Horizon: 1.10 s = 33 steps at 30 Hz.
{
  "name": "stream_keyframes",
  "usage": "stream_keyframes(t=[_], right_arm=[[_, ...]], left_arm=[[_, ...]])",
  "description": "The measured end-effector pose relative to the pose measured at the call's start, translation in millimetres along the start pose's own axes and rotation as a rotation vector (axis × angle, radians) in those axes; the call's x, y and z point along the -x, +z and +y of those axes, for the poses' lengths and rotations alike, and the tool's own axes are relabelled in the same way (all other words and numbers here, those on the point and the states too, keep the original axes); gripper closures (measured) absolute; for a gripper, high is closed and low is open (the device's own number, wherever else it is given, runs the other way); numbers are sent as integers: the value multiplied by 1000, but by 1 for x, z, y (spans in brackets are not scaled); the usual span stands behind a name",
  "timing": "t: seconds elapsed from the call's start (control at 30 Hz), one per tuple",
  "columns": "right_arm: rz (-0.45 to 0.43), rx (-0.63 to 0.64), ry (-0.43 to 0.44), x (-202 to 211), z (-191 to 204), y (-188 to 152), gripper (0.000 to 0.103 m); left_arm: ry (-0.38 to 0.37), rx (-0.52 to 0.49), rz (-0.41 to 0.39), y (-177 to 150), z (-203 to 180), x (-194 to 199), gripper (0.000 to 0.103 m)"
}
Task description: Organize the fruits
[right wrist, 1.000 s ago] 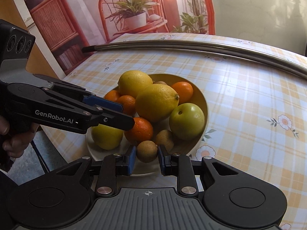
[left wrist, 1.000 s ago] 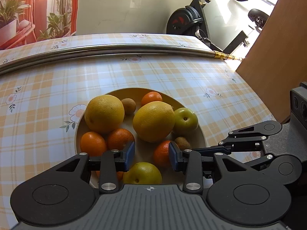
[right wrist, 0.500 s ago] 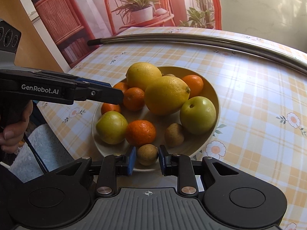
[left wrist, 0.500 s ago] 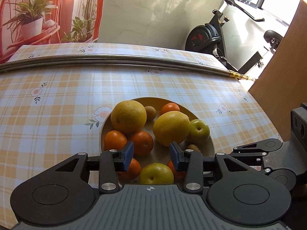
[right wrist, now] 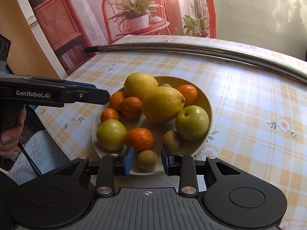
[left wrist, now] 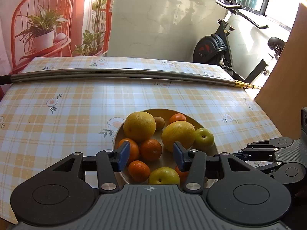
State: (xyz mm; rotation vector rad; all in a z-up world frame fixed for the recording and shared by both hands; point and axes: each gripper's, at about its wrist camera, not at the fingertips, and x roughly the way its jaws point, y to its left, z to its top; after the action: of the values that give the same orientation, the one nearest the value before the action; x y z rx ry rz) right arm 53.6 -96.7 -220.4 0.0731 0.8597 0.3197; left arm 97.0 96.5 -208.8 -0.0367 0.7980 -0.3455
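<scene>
While a small brown fruit [right wrist: 147, 159] sits at the near rim of the bowl [right wrist: 208, 103], the right gripper [right wrist: 147, 160] brackets it with blue pads [right wrist: 129, 161] parted wider than the fruit, a gap showing on each side and nothing in its grasp. The step in hand looks like a pick of that fruit. To do it well, the fruit should be centred between the pads and the closing kept slow, since a small round thing could roll or squirt toward the bowl's edge. A gentle squeeze should suffice; the skin looks soft enough to bruise. Lifting straight up would spare its close neighbours, a tangerine [right wrist: 139, 139] and a second brown fruit [right wrist: 170, 140].

Behind them lie a green apple [right wrist: 111, 134], another green apple [right wrist: 191, 122], two large yellow citrus fruits [right wrist: 163, 104] touching at the bowl's centre, and more tangerines [right wrist: 132, 107] at the left side.

The left gripper [left wrist: 151, 155] hovers above the bowl's near side, its fingers spread wide and empty; in the right view it reaches in from the left, beside the bowl. Holding it there, out of the right gripper's path, seems wise.

The bowl rests on a checked tablecloth [left wrist: 76, 115], and a metal pole [left wrist: 122, 72] lies across the table's far side.
</scene>
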Motion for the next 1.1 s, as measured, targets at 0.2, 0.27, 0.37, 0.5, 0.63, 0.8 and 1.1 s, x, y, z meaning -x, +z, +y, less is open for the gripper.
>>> stream_keyframes(t=[0.2,0.27,0.37,0.5,0.63,0.8,1.1], right_arm=[[-88,-27,-67,22,-4,5,73],[-126,-43,-90,31,-7,6,72],[-176,-54,-131,45,-7,8,68],[-230,-46,-164,61,-3,9,48],[-265,-36,-197,73,2,11,27],[-291,-74,-183,87,0,16,0],[-323,-90,-220,100,4,21,0]], left_arm=[[38,6,-51,0,-4,18,45],[54,3,-69,1,-7,26,42],[71,5,-101,2,-10,37,29],[80,-7,-139,3,-14,50,16],[106,-8,-160,5,-17,59,8],[99,8,-189,10,-16,66,0],[137,-20,-235,15,-24,78,0]])
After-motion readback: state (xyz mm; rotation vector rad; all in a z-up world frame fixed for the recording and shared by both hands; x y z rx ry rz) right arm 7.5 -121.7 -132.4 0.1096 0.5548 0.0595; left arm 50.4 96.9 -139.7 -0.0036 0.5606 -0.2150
